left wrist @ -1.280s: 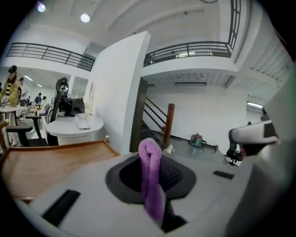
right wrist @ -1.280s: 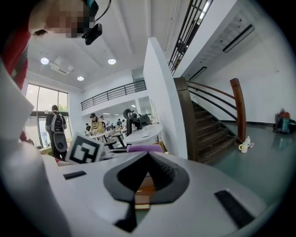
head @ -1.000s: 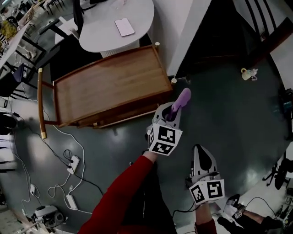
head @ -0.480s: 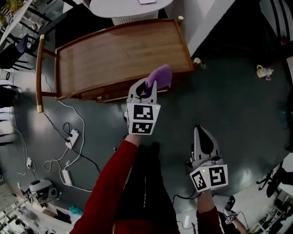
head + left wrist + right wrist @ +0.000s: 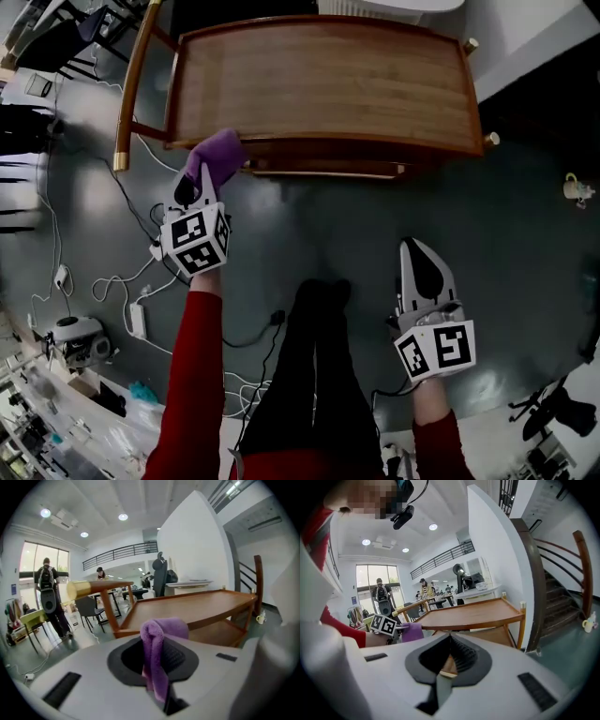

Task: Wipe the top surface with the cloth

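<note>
Left claw (image 5: 201,184), clenched on cloth (image 5: 217,155), has swung from cart (image 5: 323,80) right corner to its front-left edge. Cloth isn't on top yet, so the wipe looks about to start. Right claw (image 5: 418,255) closed, empty, well off cart.

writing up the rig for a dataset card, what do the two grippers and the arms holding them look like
Both the left gripper and right gripper are pale grey tapered shells with a black recess round the fingers. Each carries a white cube of black square markers. Both arms wear red sleeves.
</note>
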The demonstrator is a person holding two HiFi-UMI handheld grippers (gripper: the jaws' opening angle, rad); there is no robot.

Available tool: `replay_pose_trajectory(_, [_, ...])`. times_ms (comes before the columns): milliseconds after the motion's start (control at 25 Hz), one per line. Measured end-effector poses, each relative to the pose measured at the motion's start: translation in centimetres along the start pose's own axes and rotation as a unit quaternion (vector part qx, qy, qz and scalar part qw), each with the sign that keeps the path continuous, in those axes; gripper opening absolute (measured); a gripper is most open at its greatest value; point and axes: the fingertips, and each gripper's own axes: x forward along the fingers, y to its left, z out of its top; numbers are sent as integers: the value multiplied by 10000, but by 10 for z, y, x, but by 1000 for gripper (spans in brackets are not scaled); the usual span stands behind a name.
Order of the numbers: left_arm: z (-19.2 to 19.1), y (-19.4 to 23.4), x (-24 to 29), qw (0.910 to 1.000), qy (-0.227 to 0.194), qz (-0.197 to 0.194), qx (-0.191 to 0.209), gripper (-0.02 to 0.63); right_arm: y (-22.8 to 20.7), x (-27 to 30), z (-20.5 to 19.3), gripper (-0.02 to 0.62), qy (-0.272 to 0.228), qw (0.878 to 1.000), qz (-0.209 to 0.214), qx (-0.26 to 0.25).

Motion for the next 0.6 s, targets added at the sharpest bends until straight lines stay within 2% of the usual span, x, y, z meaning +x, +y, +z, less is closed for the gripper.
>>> replay_pose_trajectory(200, [-22, 69, -4, 9975, 241, 656, -62, 54, 14, 9, -4, 12, 49, 10000, -7, -63])
replay_pose_trajectory(320, [-37, 72, -15, 9961, 494, 713, 180, 54, 18, 7, -7, 12, 33, 9999, -121, -63])
replay_pose_trajectory(400, [-44, 30, -29, 9980, 527, 173, 316, 54, 15, 0, -10, 12, 23, 9996, -261, -82])
replay_pose_trajectory(480, [-47, -45, -43, 9948, 411, -835, 410, 54, 6, -10, -11, 12, -8, 9990, -447, -70])
replay_pose_trajectory(520, [-46, -91, -47, 9887, 339, -1397, 420, 54, -1, -15, -12, 12, -30, 9985, -549, -51])
replay_pose_trajectory(600, [-44, -185, -51, 9686, 235, -2448, 376, 54, -20, -26, -15, 12, -53, 9969, -782, 5])
